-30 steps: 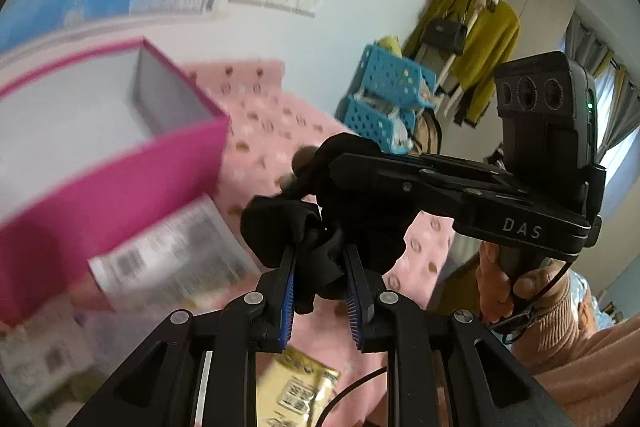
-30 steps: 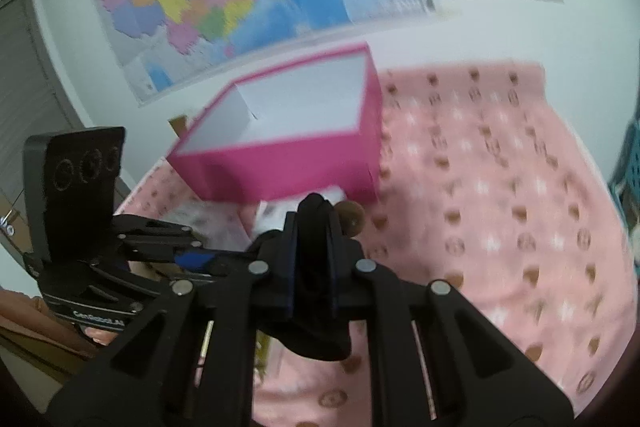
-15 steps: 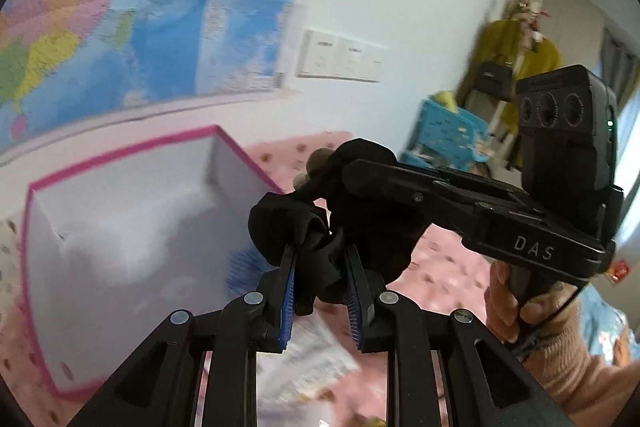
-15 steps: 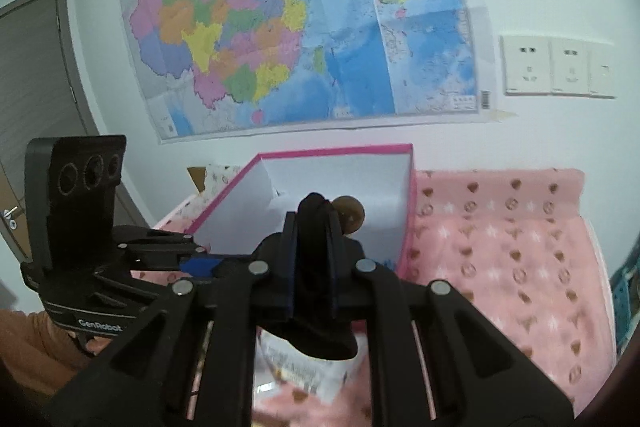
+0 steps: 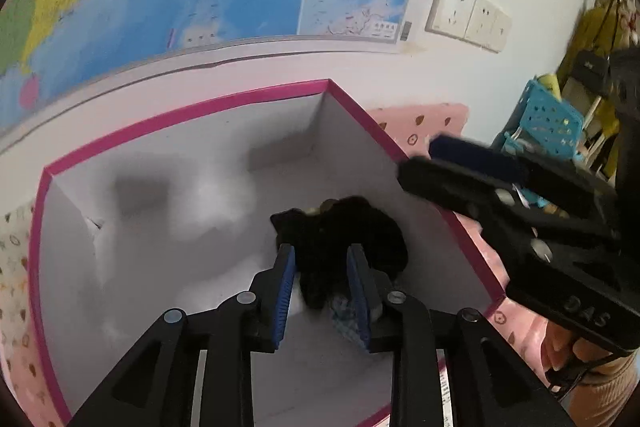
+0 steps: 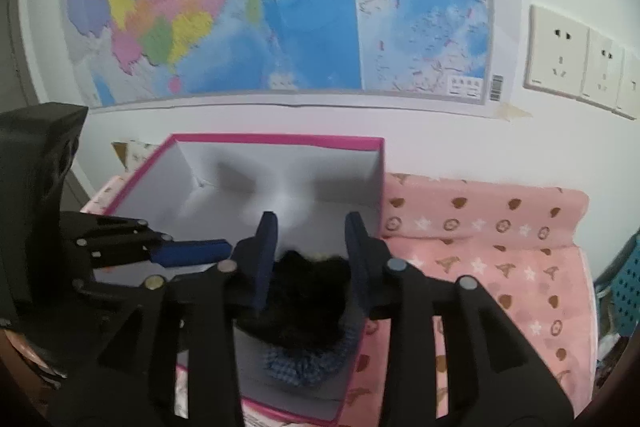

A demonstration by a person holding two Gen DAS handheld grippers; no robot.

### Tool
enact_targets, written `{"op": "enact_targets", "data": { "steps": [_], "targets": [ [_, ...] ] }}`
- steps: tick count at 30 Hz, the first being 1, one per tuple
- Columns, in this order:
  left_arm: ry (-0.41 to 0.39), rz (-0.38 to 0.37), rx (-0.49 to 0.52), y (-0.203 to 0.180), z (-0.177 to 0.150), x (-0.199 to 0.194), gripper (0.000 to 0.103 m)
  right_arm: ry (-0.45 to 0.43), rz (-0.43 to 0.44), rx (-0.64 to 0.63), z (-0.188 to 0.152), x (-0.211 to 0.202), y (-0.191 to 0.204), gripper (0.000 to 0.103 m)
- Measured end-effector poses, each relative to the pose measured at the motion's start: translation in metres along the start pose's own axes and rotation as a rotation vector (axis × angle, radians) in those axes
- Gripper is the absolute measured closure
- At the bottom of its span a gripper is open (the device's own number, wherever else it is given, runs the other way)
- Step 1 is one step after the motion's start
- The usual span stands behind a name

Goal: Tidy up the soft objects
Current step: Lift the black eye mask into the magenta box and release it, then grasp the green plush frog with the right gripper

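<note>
A pink box (image 5: 180,115) with a white inside stands against the wall, and both grippers hang over it. A black soft thing (image 5: 340,239) with a small brown knob lies in the box's near right corner on a blue checked cloth (image 5: 344,319). My left gripper (image 5: 320,283) has its jaws opening; the black thing shows between the blue pads, loose. In the right wrist view my right gripper (image 6: 310,251) is also opening, with the black soft thing (image 6: 308,299) below its fingers and the blue checked cloth (image 6: 308,359) under that. The pink box's rim (image 6: 280,138) runs behind.
A pink patterned blanket (image 6: 480,267) covers the surface to the right of the box. A map and wall sockets (image 6: 560,55) are on the wall behind. Blue baskets (image 5: 552,123) stand far right. A person's hand (image 5: 560,351) holds the right gripper's handle.
Both grippers carried the black soft thing from beside the box to over its inside. Their jaws have parted, and the black thing now sits in the box.
</note>
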State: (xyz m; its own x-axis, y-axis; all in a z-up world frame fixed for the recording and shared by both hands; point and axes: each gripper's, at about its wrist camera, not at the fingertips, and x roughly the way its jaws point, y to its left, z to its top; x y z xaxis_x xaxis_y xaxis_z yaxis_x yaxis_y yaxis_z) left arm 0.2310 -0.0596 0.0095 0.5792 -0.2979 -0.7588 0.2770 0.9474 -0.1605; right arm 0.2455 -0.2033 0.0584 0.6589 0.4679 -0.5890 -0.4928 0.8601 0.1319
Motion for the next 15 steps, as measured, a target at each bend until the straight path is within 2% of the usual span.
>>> {"op": "enact_targets", "data": {
  "steps": [5,7,9,15],
  "targets": [
    [-0.063,-0.04,-0.003,0.011,-0.004,-0.031,0.067,-0.002,0.061,0.008,-0.018,-0.022,0.005,0.062],
    [-0.097,-0.068,-0.015,0.015,-0.009,-0.053,0.061,-0.011,0.116,0.017,-0.027,-0.038,0.009,0.054],
    [-0.134,-0.082,-0.019,0.019,-0.018,-0.075,0.057,-0.025,0.162,0.015,-0.036,-0.055,0.015,0.052],
    [-0.212,-0.1,-0.05,0.036,-0.055,-0.132,0.054,-0.023,0.296,-0.032,-0.064,-0.094,0.047,0.05]
  ]
}}
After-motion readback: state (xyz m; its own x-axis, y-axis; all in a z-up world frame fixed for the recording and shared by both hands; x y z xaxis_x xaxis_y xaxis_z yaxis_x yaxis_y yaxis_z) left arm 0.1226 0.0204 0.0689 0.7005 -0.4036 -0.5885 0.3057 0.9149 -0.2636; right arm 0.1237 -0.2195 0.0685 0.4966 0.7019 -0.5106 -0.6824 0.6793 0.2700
